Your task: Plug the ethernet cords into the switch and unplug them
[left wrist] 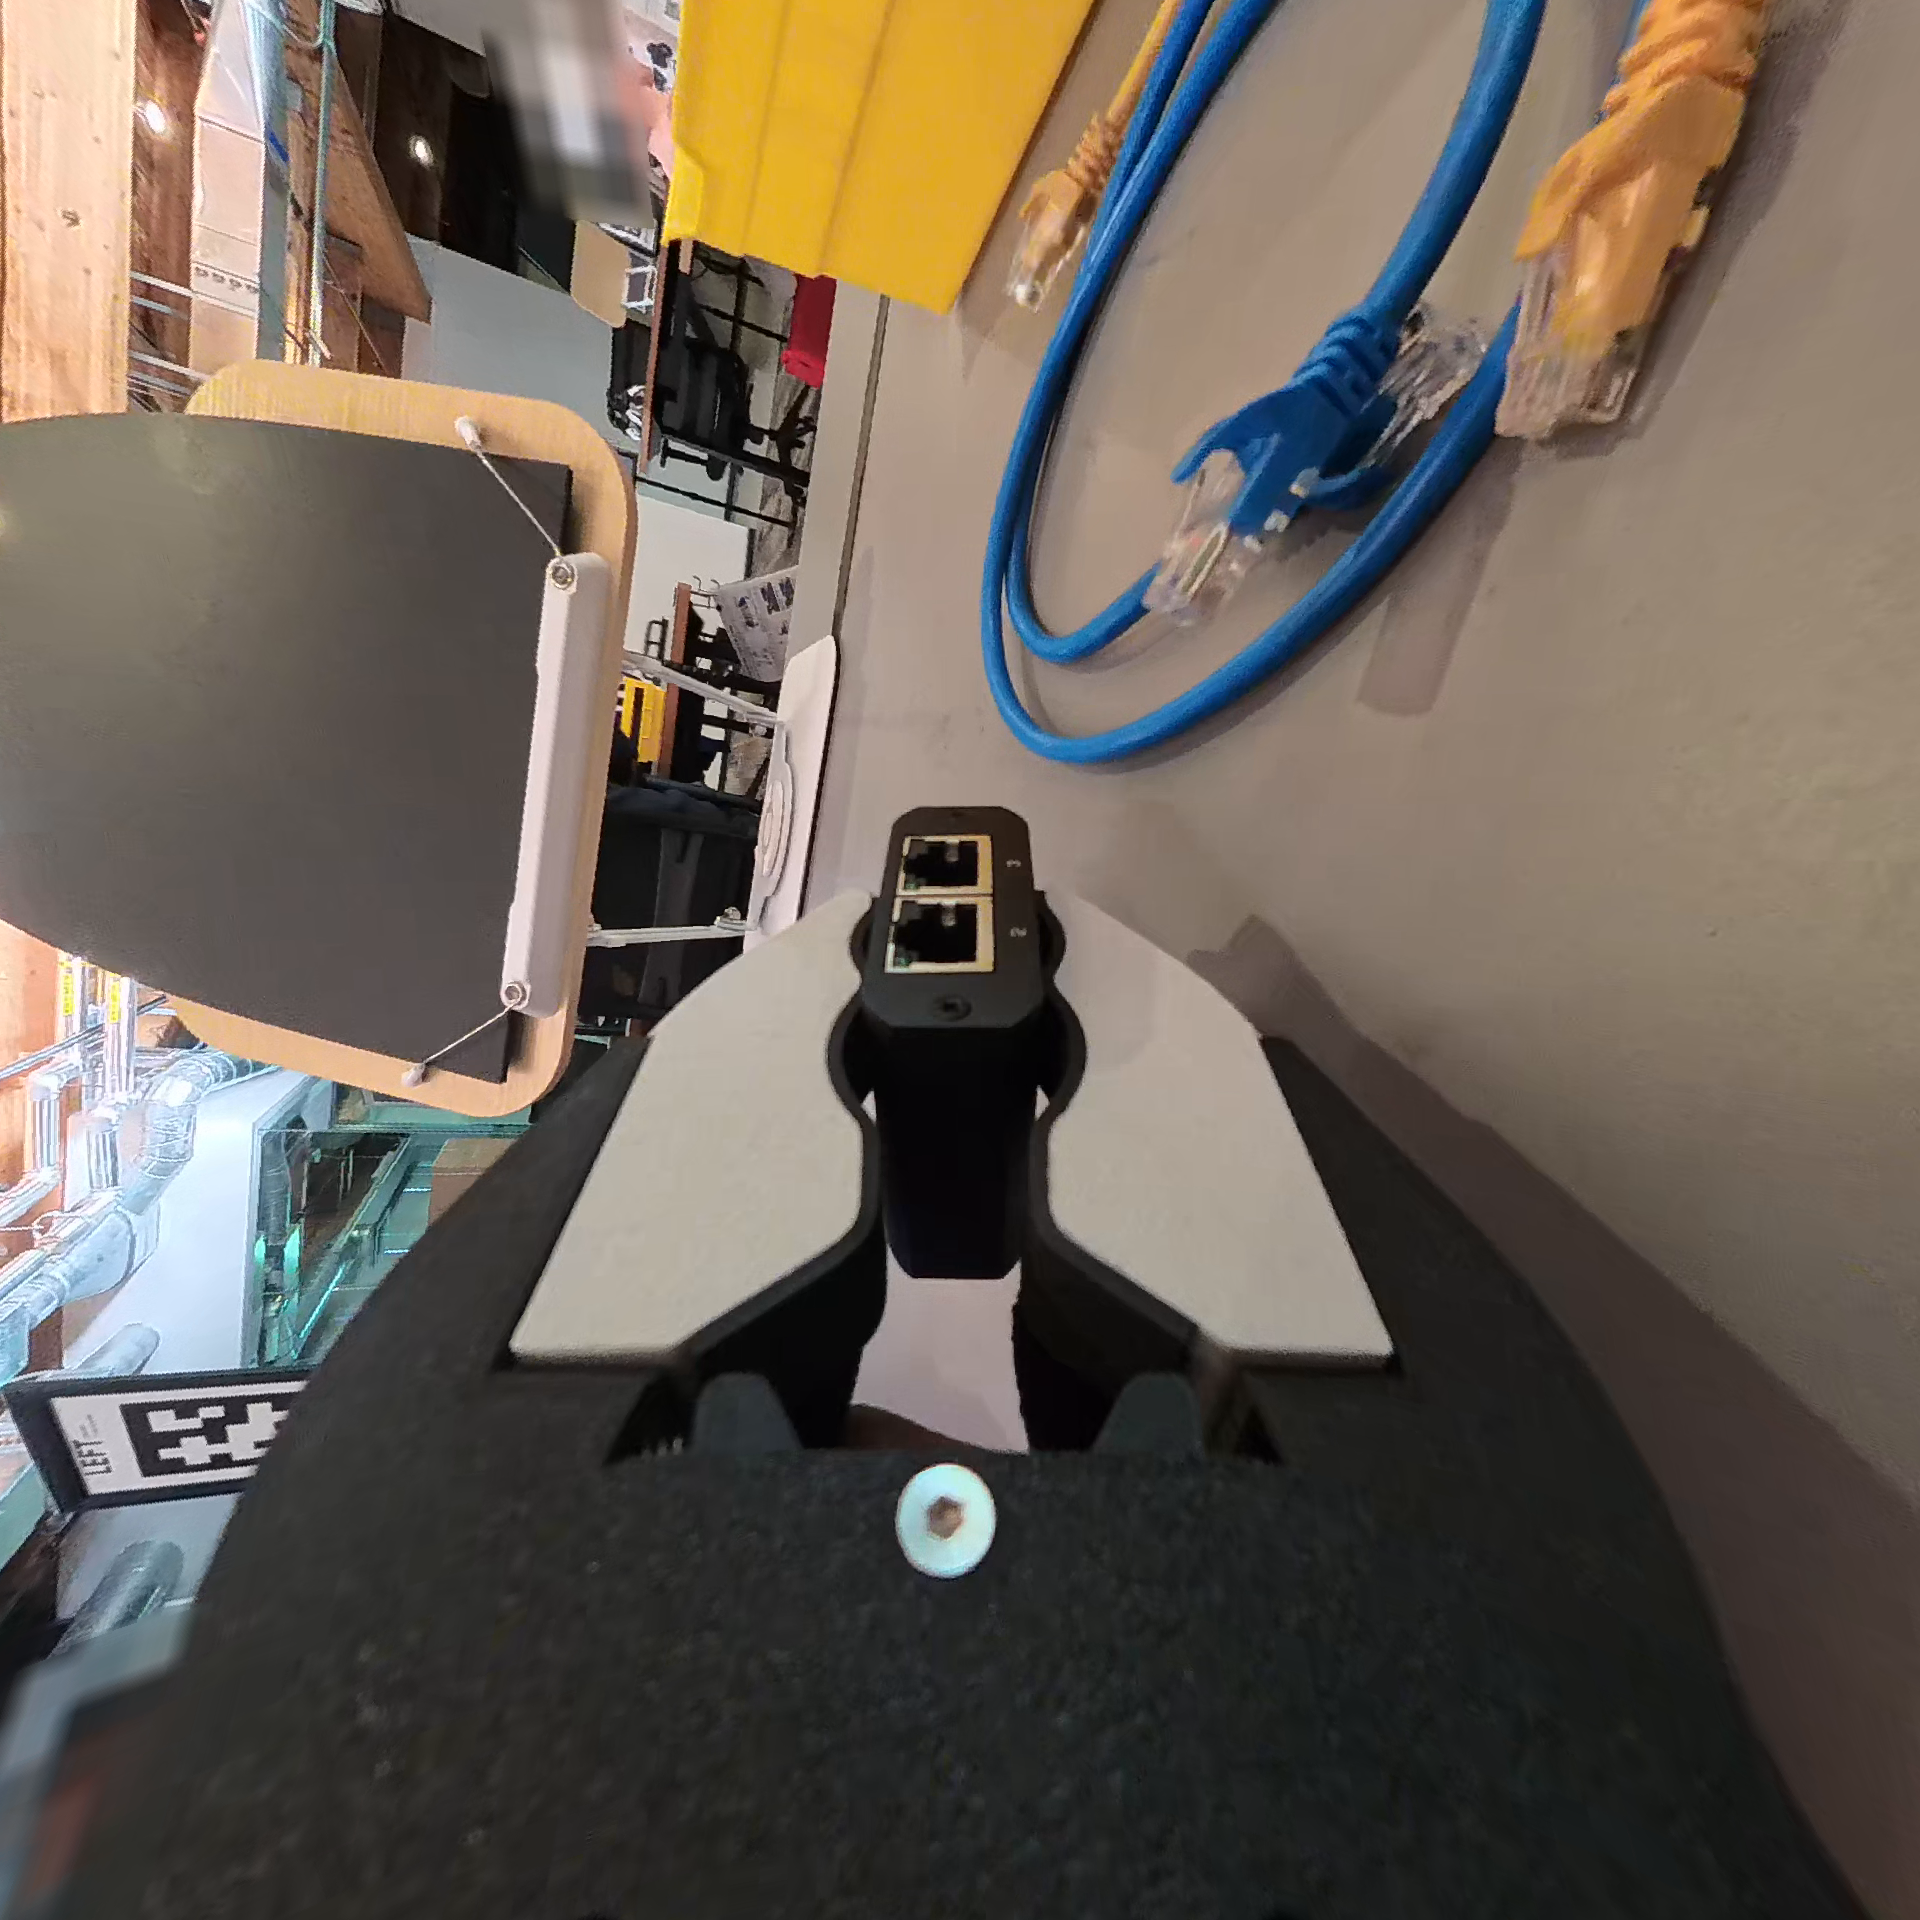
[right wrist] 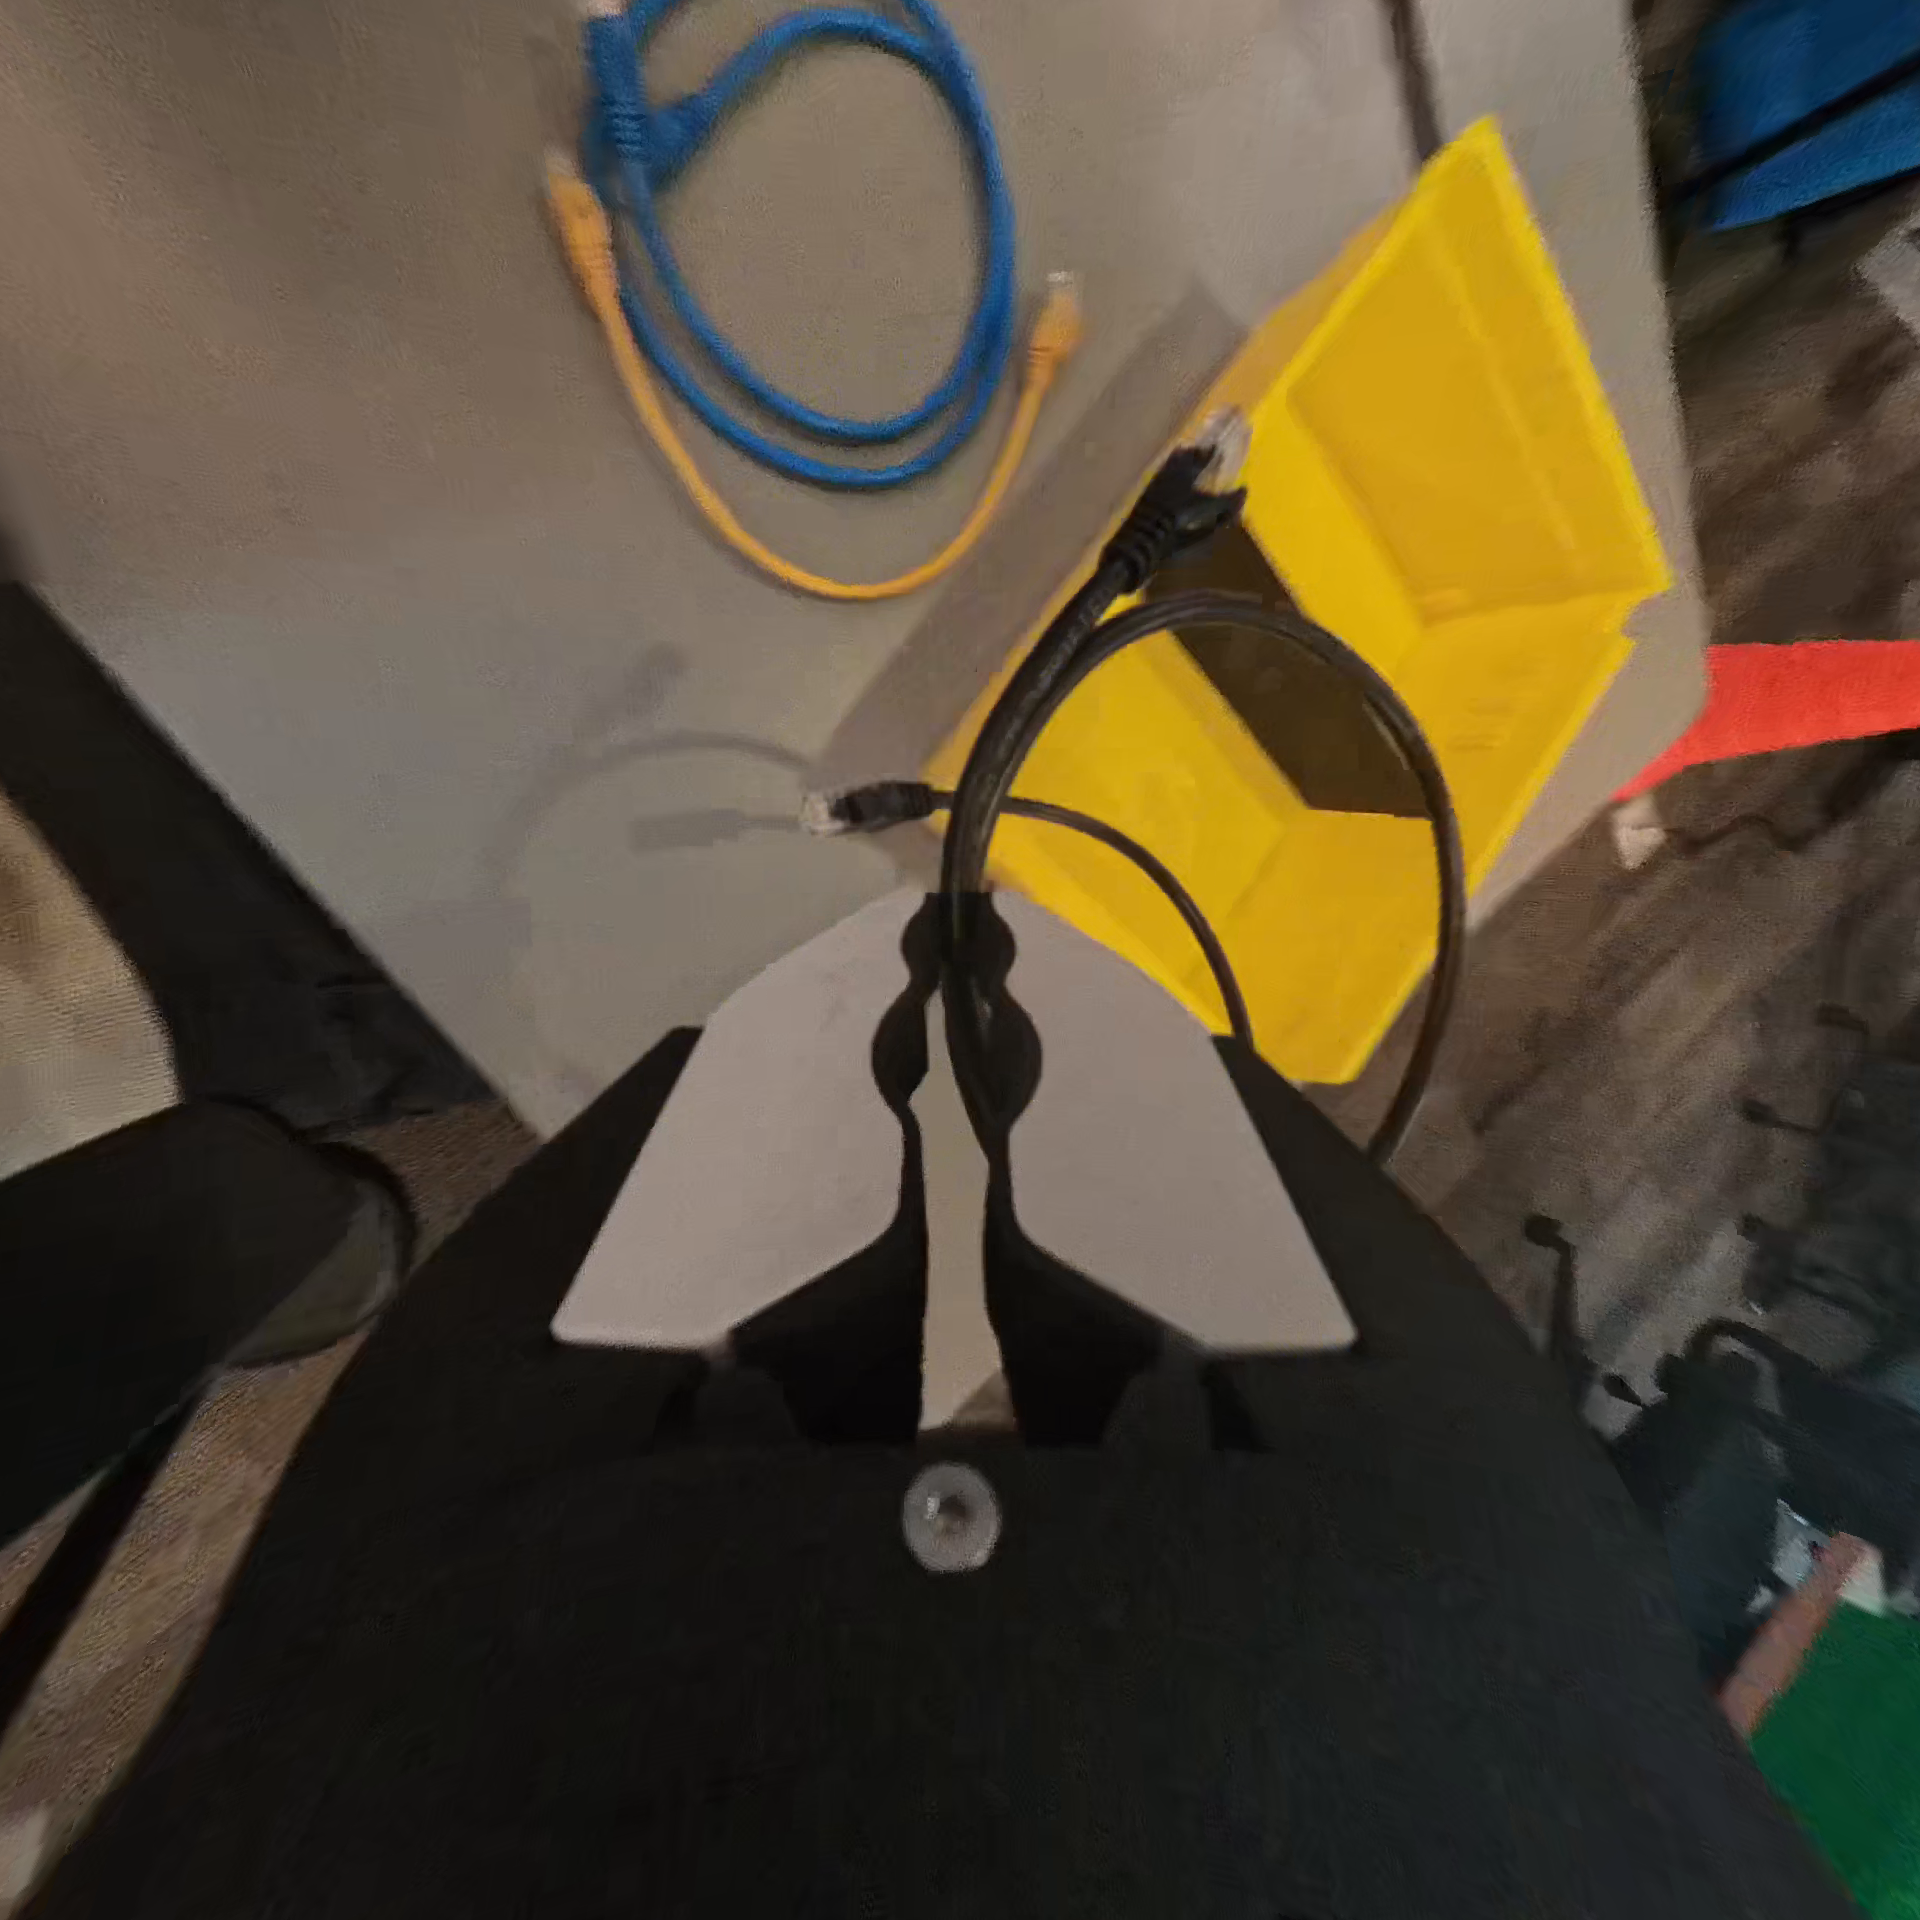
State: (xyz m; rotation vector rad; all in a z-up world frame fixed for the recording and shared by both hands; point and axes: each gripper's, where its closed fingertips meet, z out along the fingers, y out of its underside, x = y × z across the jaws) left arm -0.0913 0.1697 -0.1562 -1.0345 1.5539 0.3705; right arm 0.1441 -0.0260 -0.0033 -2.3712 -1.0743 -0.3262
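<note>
Between the fingers of the left gripper sits the black network switch, pinched by its narrow sides and lifted off the grey tabletop. Its port face is turned toward the camera, with two empty sockets showing one above the other and nothing plugged into either. The jaws are closed down only as far as the switch body allows.

Over on the other side, the right gripper is almost fully closed on a black ethernet cord, nipped right at the fingertips. From the pinch the cord rises and loops; one clear-tipped plug sticks up in front of the yellow bin, and the other plug points left, hanging just above the table beside the bin's corner. The rest of the loop swings round to the right and drops past the gripper body.

Farther out on the table lie a coiled blue ethernet cord, both its plugs resting inside the coil, and an orange-yellow ethernet cord curving just beside and partly under the blue one. The yellow bin stands at the table's edge, near the cords but apart from them. This view is rather blurred.
</note>
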